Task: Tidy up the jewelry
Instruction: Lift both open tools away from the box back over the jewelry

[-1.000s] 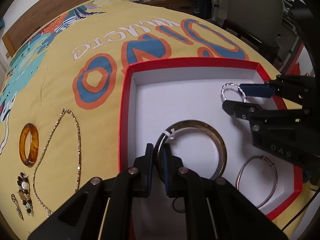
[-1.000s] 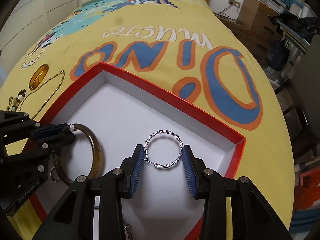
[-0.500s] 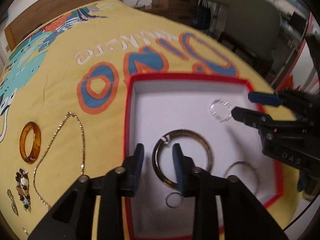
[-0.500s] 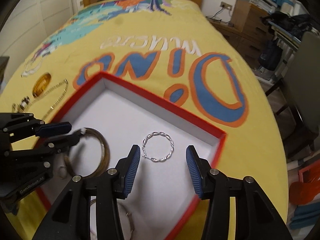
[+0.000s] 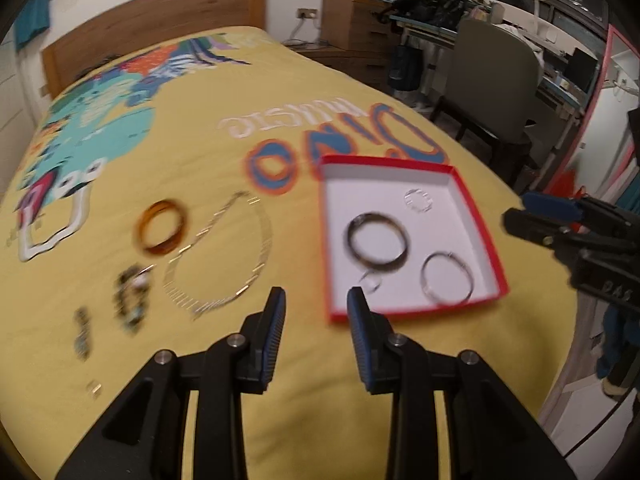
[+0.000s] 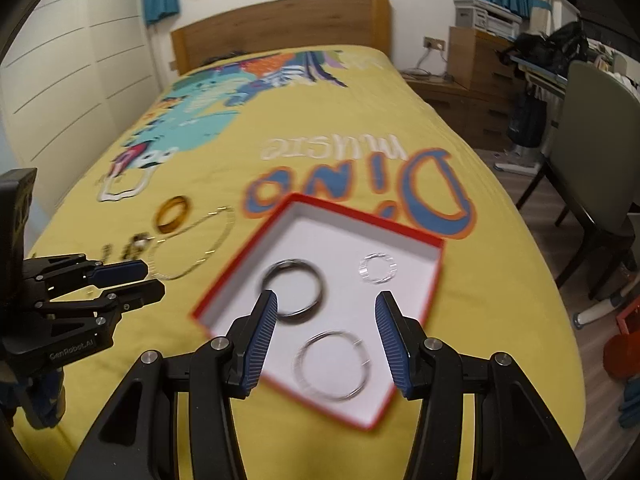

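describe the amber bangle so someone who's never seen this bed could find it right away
On the yellow bedspread, look left of the red-rimmed box, past the gold chain necklace looped beside it. The amber bangle lies just beyond that chain. It is the only thick, see-through orange-brown ring and is outside the box; the box's rings are dark or silvery.
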### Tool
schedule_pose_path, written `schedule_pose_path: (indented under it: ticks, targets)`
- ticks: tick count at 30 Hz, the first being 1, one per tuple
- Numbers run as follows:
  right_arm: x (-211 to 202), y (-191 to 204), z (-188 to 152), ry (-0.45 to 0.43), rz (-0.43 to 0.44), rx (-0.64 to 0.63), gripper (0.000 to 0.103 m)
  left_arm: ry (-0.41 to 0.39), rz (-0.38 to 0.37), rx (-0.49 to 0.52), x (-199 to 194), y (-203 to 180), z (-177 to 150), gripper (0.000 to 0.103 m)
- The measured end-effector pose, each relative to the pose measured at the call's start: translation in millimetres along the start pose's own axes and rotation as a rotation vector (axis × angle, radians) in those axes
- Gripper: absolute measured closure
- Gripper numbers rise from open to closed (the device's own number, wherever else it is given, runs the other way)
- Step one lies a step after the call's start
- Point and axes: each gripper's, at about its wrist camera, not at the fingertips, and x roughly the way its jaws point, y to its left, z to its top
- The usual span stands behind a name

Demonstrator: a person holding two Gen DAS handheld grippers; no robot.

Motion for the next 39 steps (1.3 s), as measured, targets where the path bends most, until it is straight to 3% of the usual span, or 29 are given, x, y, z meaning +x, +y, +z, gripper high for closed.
schedule_pose_path:
  ticks: [9,17,29,39]
  targets:
    - [-52,68,-27,-0.042,0.087,-0.028,0.052,-0.062,0.14,-0.084,-87,74,-72,0.072]
    - [-74,118,-50,-0.049,0.151,-0.05,0.052,-0.105,0.214,-0.189,-150,131,-132,0.072]
    - [-91,170,-68,-0.042,0.195,-0.09,0.052,-0.12,0.305,-0.267,-195,168,-189,0.072]
    - [-108,203,-82,-0.038,0.2,-0.134,0.053,-0.153,0.32,-0.341,-218,184,-225,0.072]
